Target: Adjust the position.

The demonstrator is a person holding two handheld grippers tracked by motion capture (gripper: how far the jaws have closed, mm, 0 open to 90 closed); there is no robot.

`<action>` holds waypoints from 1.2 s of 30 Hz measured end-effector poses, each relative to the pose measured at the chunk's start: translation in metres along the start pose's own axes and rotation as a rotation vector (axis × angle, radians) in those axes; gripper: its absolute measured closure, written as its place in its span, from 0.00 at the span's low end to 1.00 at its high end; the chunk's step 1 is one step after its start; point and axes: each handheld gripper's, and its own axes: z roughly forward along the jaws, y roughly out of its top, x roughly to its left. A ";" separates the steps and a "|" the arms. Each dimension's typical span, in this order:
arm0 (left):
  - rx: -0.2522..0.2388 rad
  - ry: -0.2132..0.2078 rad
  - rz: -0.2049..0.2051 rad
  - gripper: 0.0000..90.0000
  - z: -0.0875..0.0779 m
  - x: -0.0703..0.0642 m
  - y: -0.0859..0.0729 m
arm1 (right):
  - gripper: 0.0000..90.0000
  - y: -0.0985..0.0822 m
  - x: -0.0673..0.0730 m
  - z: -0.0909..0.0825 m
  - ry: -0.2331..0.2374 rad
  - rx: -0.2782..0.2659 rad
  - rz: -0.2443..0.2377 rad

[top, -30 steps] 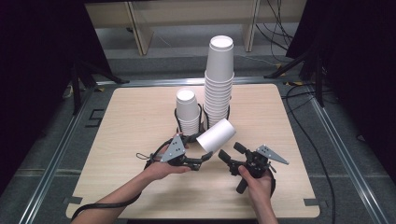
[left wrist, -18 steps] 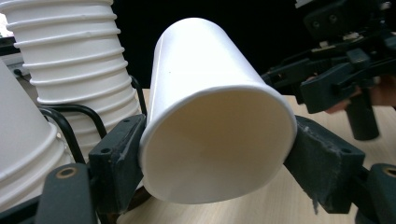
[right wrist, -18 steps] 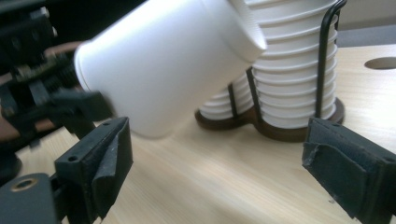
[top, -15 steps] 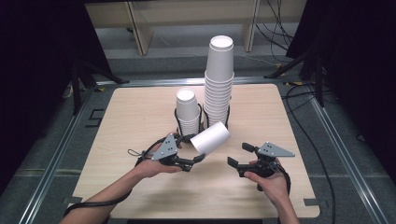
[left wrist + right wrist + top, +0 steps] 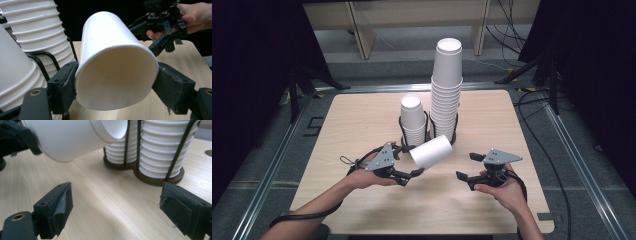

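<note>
A white paper cup (image 5: pixel 432 151) lies on its side above the table, its base toward the stacks. My left gripper (image 5: pixel 411 161) is shut on its rim end. In the left gripper view the cup (image 5: pixel 115 62) sits pinched between both jaws of the left gripper (image 5: pixel 117 85). My right gripper (image 5: pixel 468 166) is open and holds nothing, a short way to the right of the cup. In the right gripper view the right gripper (image 5: pixel 120 207) stands wide apart over bare wood, with the cup (image 5: pixel 75 137) up and to the left.
A tall stack of white cups (image 5: pixel 447 85) and a shorter stack (image 5: pixel 413 117) stand in a black wire holder (image 5: pixel 428 131) with a brown base (image 5: pixel 160 178) at mid-table. The wooden table (image 5: pixel 522 130) ends just behind my hands; cables trail from both grippers.
My right gripper has drawn back to the right, away from the cup, and levelled out. The left gripper has carried the cup slightly down and left.
</note>
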 end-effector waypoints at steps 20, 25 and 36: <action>0.085 -0.078 0.058 0.26 -0.013 0.000 0.003 | 0.16 0.008 0.002 0.009 0.078 0.093 -0.138; 0.092 -0.085 0.068 0.26 -0.014 0.000 0.006 | 0.16 0.010 0.002 0.010 0.096 0.118 -0.153; 0.131 -0.116 0.084 0.26 -0.015 0.004 0.011 | 0.16 0.018 0.005 0.012 0.139 0.170 -0.170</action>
